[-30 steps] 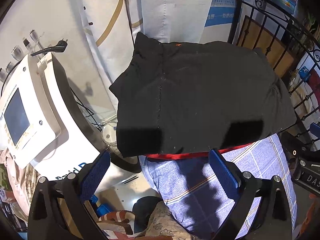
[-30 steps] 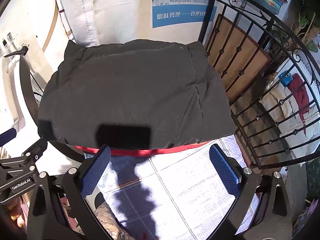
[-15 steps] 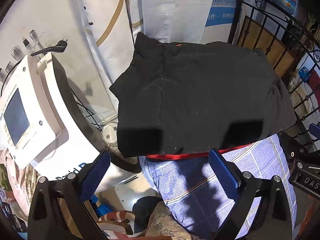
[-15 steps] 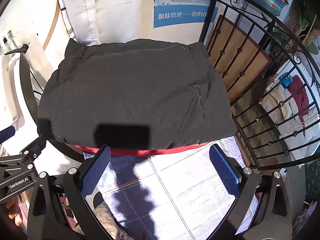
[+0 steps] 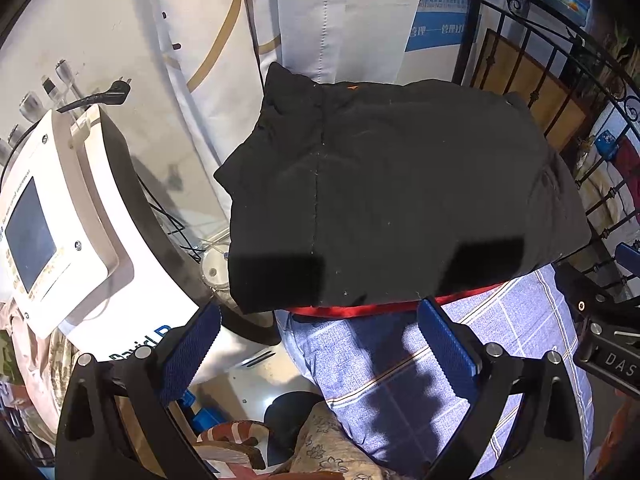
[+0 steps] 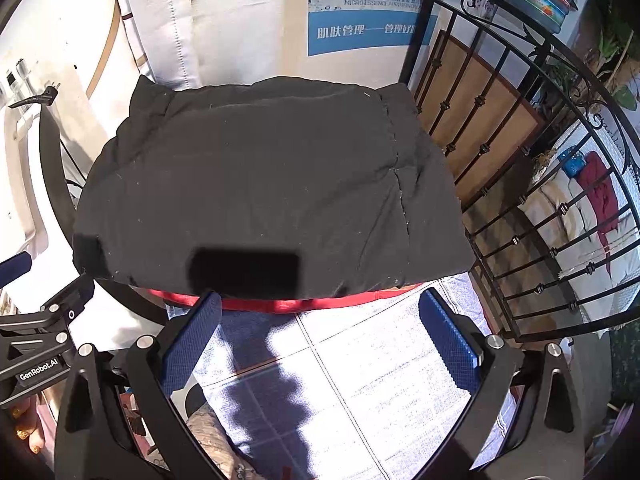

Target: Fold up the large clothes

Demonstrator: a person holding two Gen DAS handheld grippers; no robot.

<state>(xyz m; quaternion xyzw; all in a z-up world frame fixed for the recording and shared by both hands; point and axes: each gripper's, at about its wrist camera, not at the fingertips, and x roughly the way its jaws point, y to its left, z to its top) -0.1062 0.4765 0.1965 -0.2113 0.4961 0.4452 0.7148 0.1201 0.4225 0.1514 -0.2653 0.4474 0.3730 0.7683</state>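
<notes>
A black garment (image 5: 400, 192) lies folded into a thick rectangle on a small surface covered by a blue checked cloth (image 5: 400, 360), with a red edge (image 5: 344, 311) showing under its near side. It also shows in the right wrist view (image 6: 260, 184). My left gripper (image 5: 320, 322) is open and empty, just short of the garment's near left edge. My right gripper (image 6: 320, 312) is open and empty, just short of the near right edge. Both grippers' shadows fall on the garment.
A white machine with a screen (image 5: 60, 220) stands at the left. A black iron railing (image 6: 520, 200) runs along the right. White fabric (image 6: 200, 20) and a blue poster (image 6: 360, 28) hang behind. Patterned cloths (image 5: 320, 440) lie below the near edge.
</notes>
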